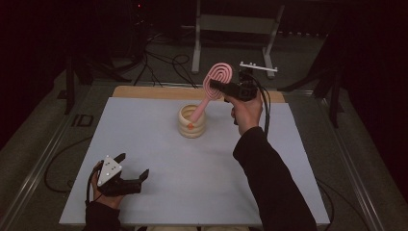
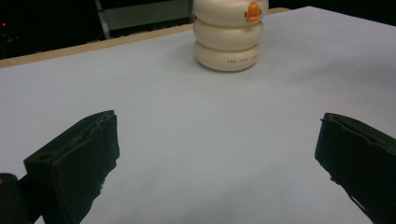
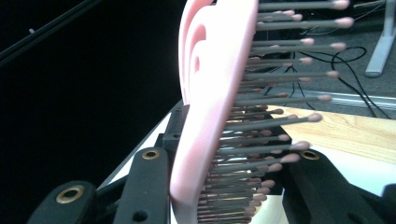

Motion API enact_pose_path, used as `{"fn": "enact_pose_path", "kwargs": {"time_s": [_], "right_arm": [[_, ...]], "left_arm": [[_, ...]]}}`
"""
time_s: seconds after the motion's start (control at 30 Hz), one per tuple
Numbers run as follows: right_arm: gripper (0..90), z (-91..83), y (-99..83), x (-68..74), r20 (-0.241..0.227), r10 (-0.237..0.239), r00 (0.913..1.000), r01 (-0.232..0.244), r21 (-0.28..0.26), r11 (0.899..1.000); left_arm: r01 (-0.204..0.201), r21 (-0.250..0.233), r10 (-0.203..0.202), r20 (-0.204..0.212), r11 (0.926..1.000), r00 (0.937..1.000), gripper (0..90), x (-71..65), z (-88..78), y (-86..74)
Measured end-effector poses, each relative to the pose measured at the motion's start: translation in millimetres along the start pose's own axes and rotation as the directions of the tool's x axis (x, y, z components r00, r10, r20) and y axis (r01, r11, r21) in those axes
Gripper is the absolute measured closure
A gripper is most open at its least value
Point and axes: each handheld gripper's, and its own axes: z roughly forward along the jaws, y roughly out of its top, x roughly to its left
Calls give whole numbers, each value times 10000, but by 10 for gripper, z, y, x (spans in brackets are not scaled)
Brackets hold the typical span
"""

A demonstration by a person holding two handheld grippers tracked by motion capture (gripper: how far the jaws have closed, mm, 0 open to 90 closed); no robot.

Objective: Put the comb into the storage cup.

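White table (image 1: 159,192) in a dark room. Near edge: left gripper (image 1: 132,169) rests idle, jaws wide apart and empty. Centre: cream ribbed holder (image 1: 191,122). Beyond it, right gripper (image 1: 215,85) clamps the pink hairbrush (image 1: 215,82) by its head, handle apparently entering the holder.

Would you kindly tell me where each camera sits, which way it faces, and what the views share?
High view: above the person's side, looking forward and down on the table; both forearms show.
Left gripper view: low on the left gripper, looking across the table at the cream holder; open jaws show.
Right gripper view: on the right gripper, facing the pink hairbrush it clamps.
Shared: holder, hairbrush.
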Motion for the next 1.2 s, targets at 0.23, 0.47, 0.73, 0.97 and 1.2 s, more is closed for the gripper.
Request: {"fn": "enact_pose_path", "kwargs": {"time_s": [0.23, 0.47, 0.73, 0.97, 1.2], "right_arm": [[637, 4, 13, -39, 166, 45, 9999, -45, -33, 10000], [637, 12, 31, -54, 168, 116, 9998, -114, -132, 9998], [637, 42, 34, -76, 251, 208, 9995, -205, -118, 9997], [637, 77, 44, -90, 347, 175, 9992, -169, -203, 9997], [637, 126, 42, -90, 468, 168, 9988, -157, -240, 9996]], "left_arm": [[30, -1, -30, 18, 10000, 10000, 8, 5, -1, 0], [42, 11, -42, 34, 10000, 10000, 10, 7, -2, 0], [59, 2, -59, 30, 10000, 10000, 11, 8, -3, 0], [80, -2, -80, 33, 10000, 10000, 11, 8, -4, -1], [87, -3, -87, 26, 10000, 10000, 12, 10, -6, -2]]}}
